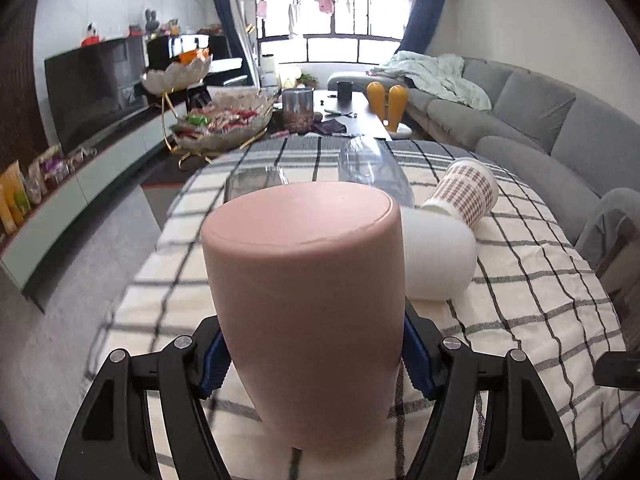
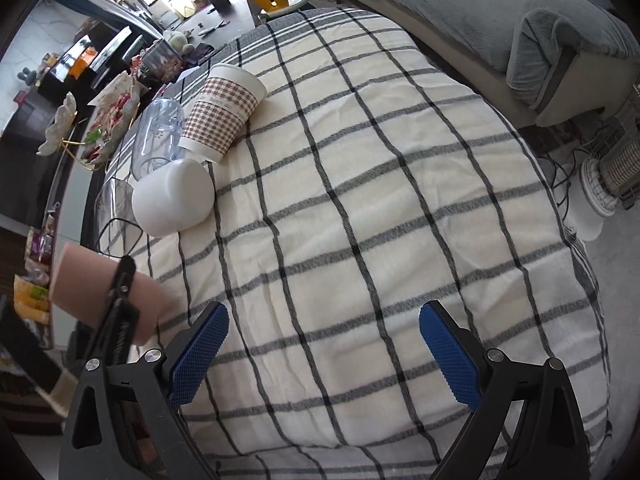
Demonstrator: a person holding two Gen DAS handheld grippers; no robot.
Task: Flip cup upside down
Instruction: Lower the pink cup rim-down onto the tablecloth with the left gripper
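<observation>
Two grippers over the checked cloth point(image 2: 360, 200) on the bench. Left gripper point(image 1: 316, 360): fingers clamped on both sides of the pink cup point(image 1: 304, 300), flat base uppermost, mouth down, at the bench's left edge. Right gripper point(image 2: 324, 356): fingers spread wide, holding nothing. Beyond, lying on their sides: white cup point(image 2: 172, 198), houndstooth paper cup point(image 2: 224, 112), clear plastic cup point(image 2: 156, 132).

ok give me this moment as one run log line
left gripper: shut on pink cup, base up | right gripper: open, over checked cloth | white cup, paper cup: lying on sides
</observation>
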